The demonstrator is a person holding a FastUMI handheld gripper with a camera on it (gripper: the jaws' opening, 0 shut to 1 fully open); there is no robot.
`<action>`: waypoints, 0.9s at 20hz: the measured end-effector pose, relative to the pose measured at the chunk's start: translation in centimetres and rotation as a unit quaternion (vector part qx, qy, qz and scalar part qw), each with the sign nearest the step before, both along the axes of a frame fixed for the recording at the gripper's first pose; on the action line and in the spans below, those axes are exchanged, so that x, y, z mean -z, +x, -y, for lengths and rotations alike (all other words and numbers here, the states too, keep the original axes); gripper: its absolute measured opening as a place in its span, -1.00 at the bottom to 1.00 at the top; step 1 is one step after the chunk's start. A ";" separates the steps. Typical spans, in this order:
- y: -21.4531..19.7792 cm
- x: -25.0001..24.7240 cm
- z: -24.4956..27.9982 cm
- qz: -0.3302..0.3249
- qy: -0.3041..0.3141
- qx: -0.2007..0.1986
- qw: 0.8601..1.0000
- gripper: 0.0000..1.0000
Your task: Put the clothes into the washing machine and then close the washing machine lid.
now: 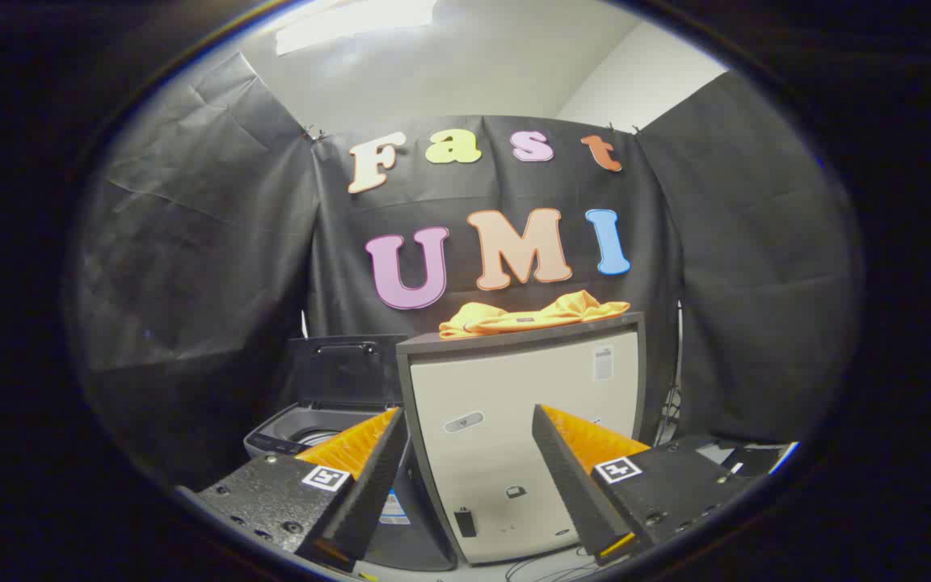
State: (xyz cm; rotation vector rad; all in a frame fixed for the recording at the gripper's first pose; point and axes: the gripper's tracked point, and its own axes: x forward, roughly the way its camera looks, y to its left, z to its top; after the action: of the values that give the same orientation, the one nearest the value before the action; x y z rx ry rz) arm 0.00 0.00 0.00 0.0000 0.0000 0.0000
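Claw (469, 420): open, fingers wide apart, nothing between them; aimed at cabinet front.
Clothes (532, 314): orange garment, crumpled, lying on top of cabinet, beyond and above fingers, well apart from claw.
Cabinet (530, 436): cream front, dark top slab, w/ sticker near upper corner; stands straight ahead between fingers, blocks direct line to anything behind it.
Washer (304, 432): grey top-loader, just beside cabinet on its left, partly hidden behind left finger (352, 453).
Lid (344, 372): dark, raised upright at rear of washer, opening exposed.
Cables (546, 570): on floor at cabinet base.
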 end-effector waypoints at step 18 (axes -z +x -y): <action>0.4 -2.4 -0.1 0.020 -0.016 0.010 1.000 0.89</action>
State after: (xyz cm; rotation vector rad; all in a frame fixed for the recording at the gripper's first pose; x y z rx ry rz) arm 0.40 0.11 2.35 -0.0324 -0.0403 -0.0204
